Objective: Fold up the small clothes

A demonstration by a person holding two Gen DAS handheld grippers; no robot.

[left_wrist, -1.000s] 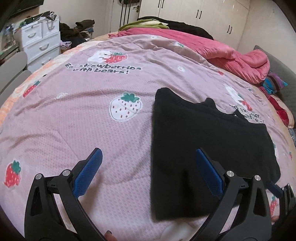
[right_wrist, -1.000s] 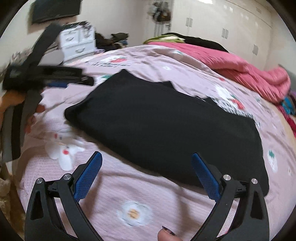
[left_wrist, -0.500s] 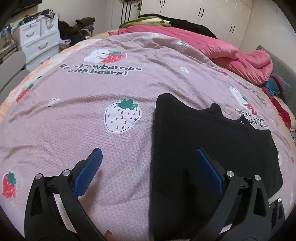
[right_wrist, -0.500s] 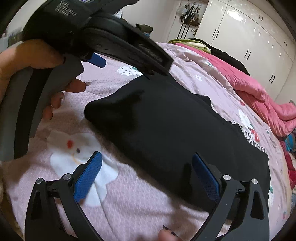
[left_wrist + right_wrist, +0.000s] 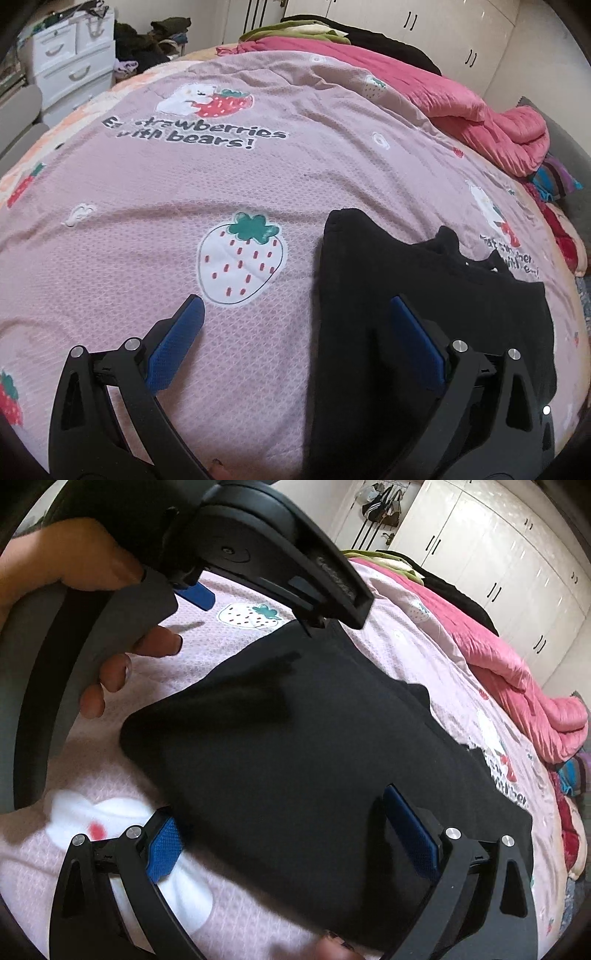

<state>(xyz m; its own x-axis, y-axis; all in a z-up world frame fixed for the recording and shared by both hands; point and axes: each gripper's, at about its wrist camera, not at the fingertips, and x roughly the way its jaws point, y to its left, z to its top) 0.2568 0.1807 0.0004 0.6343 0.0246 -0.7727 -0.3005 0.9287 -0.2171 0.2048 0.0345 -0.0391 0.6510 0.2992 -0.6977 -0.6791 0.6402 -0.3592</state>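
I've brought both tongs down closer over the flat black knit garment (image 5: 314, 760) on the pink strawberry-print bed quilt (image 5: 184, 184). Left tongs (image 5: 295, 332) and right tongs (image 5: 284, 834) gape wide, empty, straddling its near edges, ready to pinch.

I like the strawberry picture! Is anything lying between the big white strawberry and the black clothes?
Nothing: in the left wrist view, only bare pink bedspread lies between the strawberry print and the black garment.
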